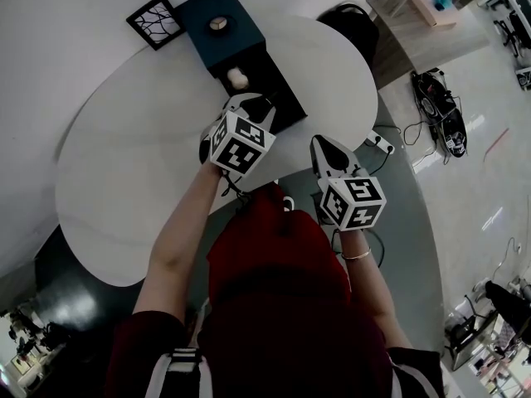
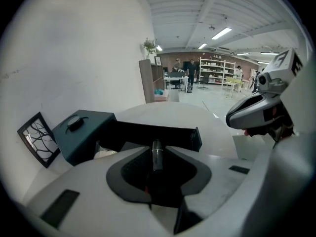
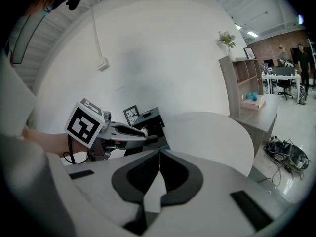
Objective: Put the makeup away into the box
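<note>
**Slim tube poised at the box's open tray: a slip is the main risk**

The left tool (image 1: pixel 251 104) is closed on a slim dark tube (image 2: pixel 156 157), a makeup stick of some kind. The tube lies lengthwise between the jaws, with its free end pointing toward the box (image 1: pixel 203 11). In the head view the box sits at the 12 o'clock side of the white worktop (image 1: pixel 124 164). Its dark tray is open toward 5 o'clock, and a white round piece (image 1: pixel 238 78) is already inside. The left tool's tips hang over the near end of that tray. The right tool (image 3: pixel 159 156) is at about 4 o'clock from the left one, over the worktop's near edge, with its jaws together and nothing between them. A patterned card (image 1: pixel 155 21) lies at 10 o'clock from the box.

What could go wrong, as I judge it:

- **Early slip:** the tube is thin and smooth-looking, and it lies along the jaws rather than across them. With the tool tilted downward, it could slide out before it is over the tray.
- **Rolling off:** if released short of the tray it would land on the worktop, where a round stick can roll off the curved edge.
- **Catching the wall:** the tube's end could catch the tray's near wall and push the box, since the right tool is not steadying it.
- **Bad landing:** dropped onto the white round piece, it may settle crooked and block the tray from closing.
</note>
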Demonstrator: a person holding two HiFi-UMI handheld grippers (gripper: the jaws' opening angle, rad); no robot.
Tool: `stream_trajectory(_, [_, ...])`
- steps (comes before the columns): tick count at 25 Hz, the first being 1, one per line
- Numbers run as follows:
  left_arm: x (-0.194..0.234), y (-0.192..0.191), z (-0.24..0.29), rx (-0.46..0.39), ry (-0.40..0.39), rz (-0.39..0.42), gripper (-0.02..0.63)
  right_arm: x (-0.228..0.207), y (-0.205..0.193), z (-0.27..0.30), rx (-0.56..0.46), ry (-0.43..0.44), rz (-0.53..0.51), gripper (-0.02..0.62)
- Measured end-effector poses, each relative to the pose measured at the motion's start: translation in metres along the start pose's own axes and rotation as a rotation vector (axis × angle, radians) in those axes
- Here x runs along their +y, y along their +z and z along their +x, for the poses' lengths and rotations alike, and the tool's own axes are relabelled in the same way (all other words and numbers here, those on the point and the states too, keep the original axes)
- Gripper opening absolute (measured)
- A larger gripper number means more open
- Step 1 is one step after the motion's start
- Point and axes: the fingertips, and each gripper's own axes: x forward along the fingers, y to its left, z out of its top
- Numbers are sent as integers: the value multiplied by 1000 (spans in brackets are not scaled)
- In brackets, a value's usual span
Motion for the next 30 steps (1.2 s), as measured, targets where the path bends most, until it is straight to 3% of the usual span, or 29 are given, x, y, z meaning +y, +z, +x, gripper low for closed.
stream_trajectory(6, [0,-6,6,40,-26,-11,110,-3,1,3,-1,-18,7,15])
stream_trajectory(30, [-9,-18,18,201,-49,137,110,-8,-5,8,21,-58,27,15])
